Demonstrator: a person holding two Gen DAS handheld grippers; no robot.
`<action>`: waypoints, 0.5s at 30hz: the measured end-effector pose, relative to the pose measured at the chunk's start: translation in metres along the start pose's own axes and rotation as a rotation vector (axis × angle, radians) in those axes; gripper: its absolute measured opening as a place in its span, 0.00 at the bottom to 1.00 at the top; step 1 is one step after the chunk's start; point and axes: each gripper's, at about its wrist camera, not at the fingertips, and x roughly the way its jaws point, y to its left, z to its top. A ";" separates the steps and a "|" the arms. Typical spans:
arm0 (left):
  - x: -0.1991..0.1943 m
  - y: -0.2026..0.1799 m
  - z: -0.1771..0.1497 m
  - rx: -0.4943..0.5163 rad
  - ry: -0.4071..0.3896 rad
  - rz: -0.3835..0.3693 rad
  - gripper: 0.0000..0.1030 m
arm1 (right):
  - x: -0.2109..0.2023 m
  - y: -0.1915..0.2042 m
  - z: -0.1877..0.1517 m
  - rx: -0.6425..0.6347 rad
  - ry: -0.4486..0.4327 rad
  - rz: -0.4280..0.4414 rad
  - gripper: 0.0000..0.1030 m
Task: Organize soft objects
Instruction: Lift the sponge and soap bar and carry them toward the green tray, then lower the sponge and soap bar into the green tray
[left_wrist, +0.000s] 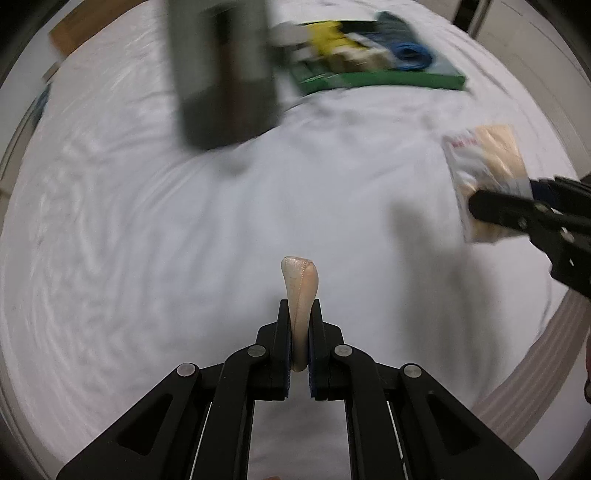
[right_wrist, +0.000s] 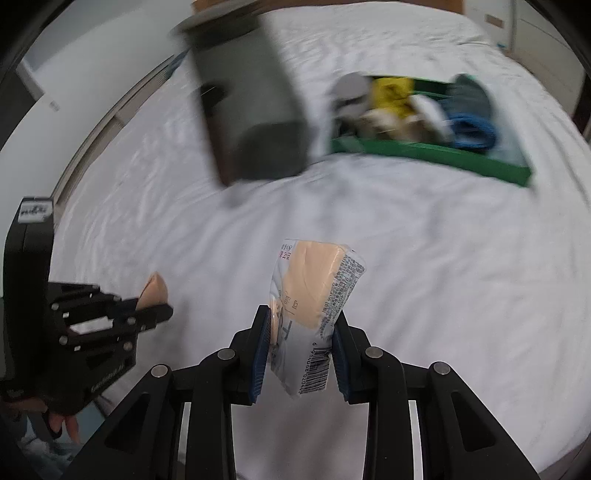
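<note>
1. My left gripper (left_wrist: 300, 314): jaws nearly closed, pinching a beige pad (left_wrist: 301, 291) upright over the white sheet (left_wrist: 147, 240).
2. Grey box (left_wrist: 221, 70) stands far centre, blurred.
3. My right gripper (right_wrist: 300, 325): jaws part open, clamping a wrapped packet (right_wrist: 314, 314).
4. Green tray (right_wrist: 443, 155) far right, full of soft items.

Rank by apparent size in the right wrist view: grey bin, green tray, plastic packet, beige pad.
1. Grey bin and green tray: look similar, too blurred to separate.
2. Plastic packet, enlarged by nearness.
3. Beige pad, partly hidden by the left gripper.
</note>
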 end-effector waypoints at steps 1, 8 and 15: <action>-0.001 -0.012 0.012 0.006 -0.008 -0.015 0.05 | -0.008 -0.017 0.005 0.006 -0.010 -0.014 0.29; -0.010 -0.075 0.123 0.002 -0.144 -0.077 0.05 | -0.046 -0.099 0.055 -0.005 -0.105 -0.080 0.29; 0.000 -0.073 0.242 -0.098 -0.269 -0.050 0.05 | -0.031 -0.152 0.128 0.018 -0.200 -0.070 0.29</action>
